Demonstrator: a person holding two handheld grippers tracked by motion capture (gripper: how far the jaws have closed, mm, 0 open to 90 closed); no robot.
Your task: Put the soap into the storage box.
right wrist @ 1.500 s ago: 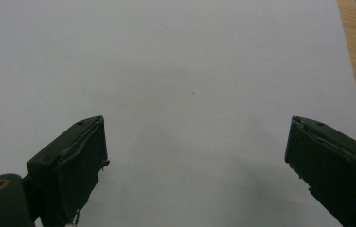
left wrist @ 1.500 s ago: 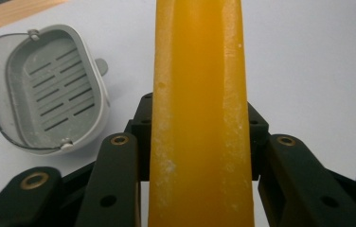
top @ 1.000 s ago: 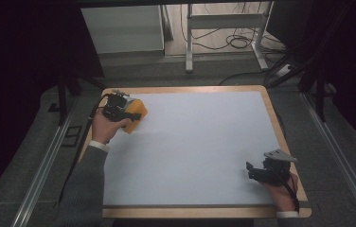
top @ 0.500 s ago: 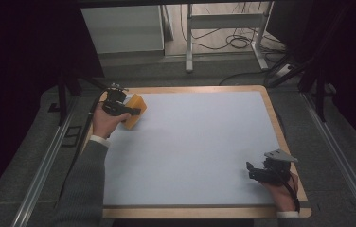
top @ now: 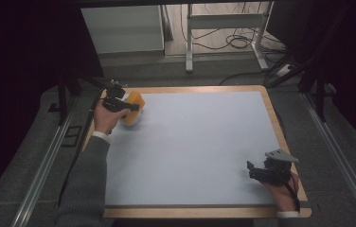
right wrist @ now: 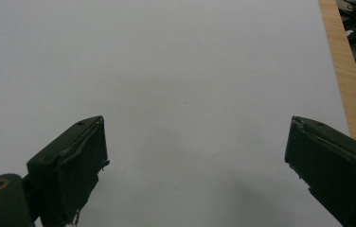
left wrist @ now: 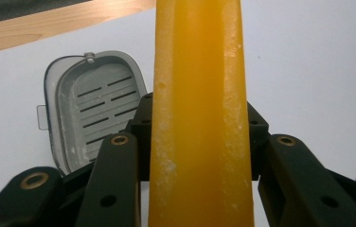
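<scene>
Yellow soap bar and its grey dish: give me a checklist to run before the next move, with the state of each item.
1. Left hand-held gripper shut on the yellow soap bar: ok.
2. Bar centred between the jaws: ok.
3. Grey soap dish lying open, slotted tray bare: ok.
4. Bar directly over the dish: not ok; in the left gripper view the dish lies off to the side.
5. Right hand-held gripper open, holding nothing, at the table's near corner: ok.
6. Height of the bar above the table: cannot tell.
</scene>
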